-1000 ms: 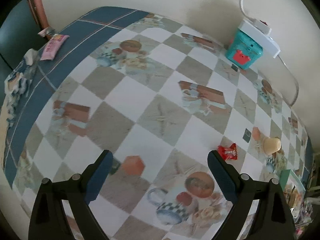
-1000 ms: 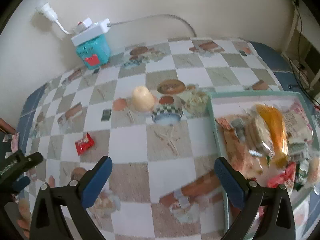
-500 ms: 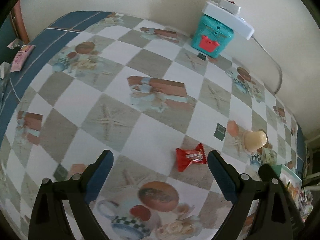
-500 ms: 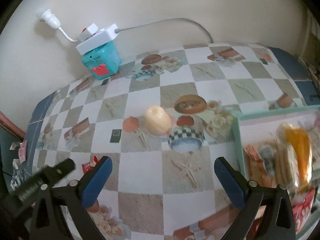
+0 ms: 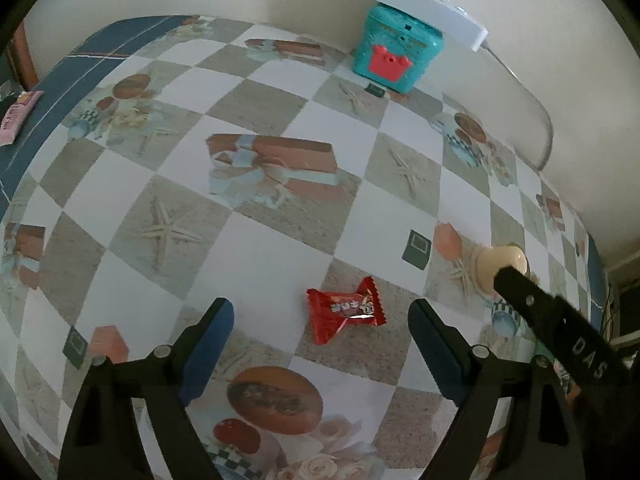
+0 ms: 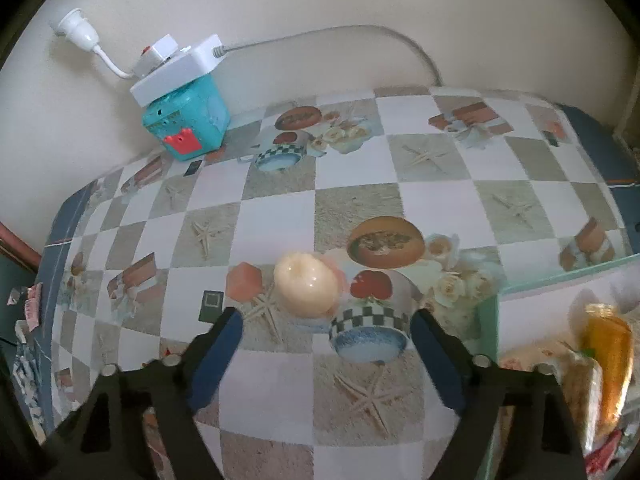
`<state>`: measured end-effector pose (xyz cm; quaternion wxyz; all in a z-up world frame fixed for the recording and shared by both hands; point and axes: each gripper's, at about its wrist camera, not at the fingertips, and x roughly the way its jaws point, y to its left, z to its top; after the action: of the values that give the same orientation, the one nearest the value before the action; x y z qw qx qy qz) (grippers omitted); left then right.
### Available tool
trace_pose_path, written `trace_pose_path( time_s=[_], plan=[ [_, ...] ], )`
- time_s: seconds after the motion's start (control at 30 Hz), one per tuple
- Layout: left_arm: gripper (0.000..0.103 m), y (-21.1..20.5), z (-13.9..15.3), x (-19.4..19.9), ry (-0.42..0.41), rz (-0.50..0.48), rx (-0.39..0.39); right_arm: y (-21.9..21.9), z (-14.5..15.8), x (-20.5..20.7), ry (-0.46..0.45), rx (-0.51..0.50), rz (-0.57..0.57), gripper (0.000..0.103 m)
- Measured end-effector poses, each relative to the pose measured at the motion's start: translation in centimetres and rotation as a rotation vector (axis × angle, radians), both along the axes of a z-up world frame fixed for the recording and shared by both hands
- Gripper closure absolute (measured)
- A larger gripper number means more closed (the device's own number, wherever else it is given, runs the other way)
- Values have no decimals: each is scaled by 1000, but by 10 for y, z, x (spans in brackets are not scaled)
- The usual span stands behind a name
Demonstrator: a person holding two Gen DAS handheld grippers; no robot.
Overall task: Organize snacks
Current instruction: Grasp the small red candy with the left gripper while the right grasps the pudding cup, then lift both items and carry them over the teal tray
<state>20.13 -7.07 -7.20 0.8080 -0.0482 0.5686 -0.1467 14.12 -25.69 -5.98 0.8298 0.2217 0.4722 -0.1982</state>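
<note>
Left wrist view: left gripper [image 5: 320, 322] jaws closing, nothing clamped; red candy [image 5: 344, 309] seen lying on tabletop [image 5: 256, 264] just ahead, between them.
Right wrist view: right gripper [image 6: 322, 334] jaws closing, unclamped; cream snack [image 6: 306, 284] just ahead.

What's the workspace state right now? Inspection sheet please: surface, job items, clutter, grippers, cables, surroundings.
Surface: table under a checked cloth printed with starfish, cups and gift boxes, blue border.
Job's things: red candy lying flat on the cloth; cream round snack beside a printed cup; tray at the right already holding wrapped snacks.
Clutter: teal toy box by the wall; pink packet at the far left edge.
Grippers: left gripper closing, candy ahead of the tips, untouched; right gripper closing, cream snack just beyond the tips, untouched.
Cables: white power strip on top of the toy box, its grey cord running along the wall.
Surroundings: plain cream wall.
</note>
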Motion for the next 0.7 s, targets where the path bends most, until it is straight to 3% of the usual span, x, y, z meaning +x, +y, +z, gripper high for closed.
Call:
trace_pose_path(
  time_s=[0.07,0.13,0.43,0.6,0.7],
  plan=[
    [17,-2,-2,-1,1,-2,6,1,-1,3,5,-5,5,19],
    [18,-5,-3,-1,-11,-2,26,4,-1,8,9,-18,18,27],
    [61,-6,-1,-2,-35,-6,56,8,-4,21,29,-53,35,61],
    [80,-3,0,-1,-27,-1,44,10,-5,22,34,-62,47,69],
    [81,-2,0,0,-24,7,41,10,-5,21,31,-59,50,69]
  ],
)
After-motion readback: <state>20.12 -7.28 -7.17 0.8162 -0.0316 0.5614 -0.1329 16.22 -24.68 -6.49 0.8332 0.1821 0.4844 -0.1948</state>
